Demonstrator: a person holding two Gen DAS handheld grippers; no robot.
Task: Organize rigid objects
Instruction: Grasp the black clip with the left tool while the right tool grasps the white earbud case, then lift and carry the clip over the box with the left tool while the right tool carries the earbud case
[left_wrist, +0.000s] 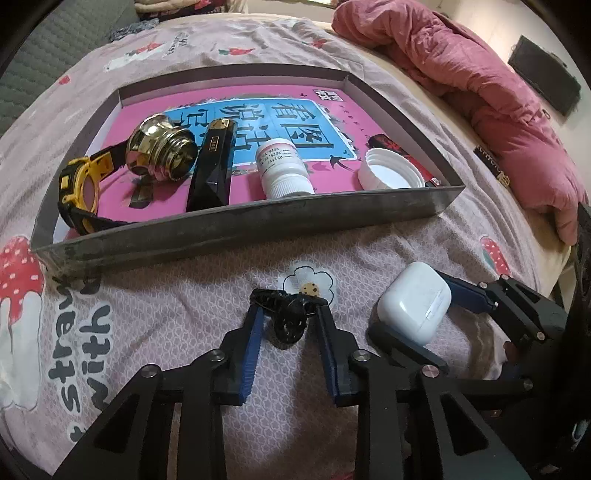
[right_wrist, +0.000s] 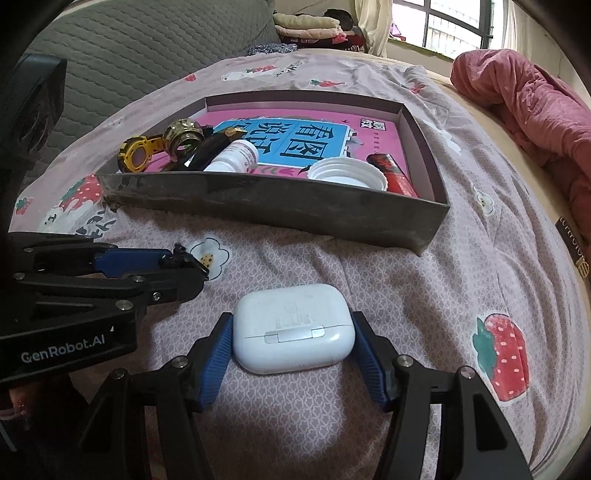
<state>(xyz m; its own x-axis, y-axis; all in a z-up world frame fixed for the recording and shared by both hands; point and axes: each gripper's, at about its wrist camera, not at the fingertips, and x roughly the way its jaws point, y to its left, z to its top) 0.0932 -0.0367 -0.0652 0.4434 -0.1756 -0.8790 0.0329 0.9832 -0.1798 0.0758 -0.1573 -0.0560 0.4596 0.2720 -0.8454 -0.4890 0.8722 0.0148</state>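
A shallow grey box lies on the bed with a pink book as its floor. In it are a yellow-black watch, a brass knob, a black faceted bar, a white pill bottle, a white lid and a red object. My left gripper is shut on a small black clip resting on the bedsheet. My right gripper is shut on a white earbuds case on the sheet.
A rumpled pink duvet lies at the right. A grey quilted headboard stands at the back left. The patterned bedsheet lies between the box and my grippers. The bed's edge runs along the right.
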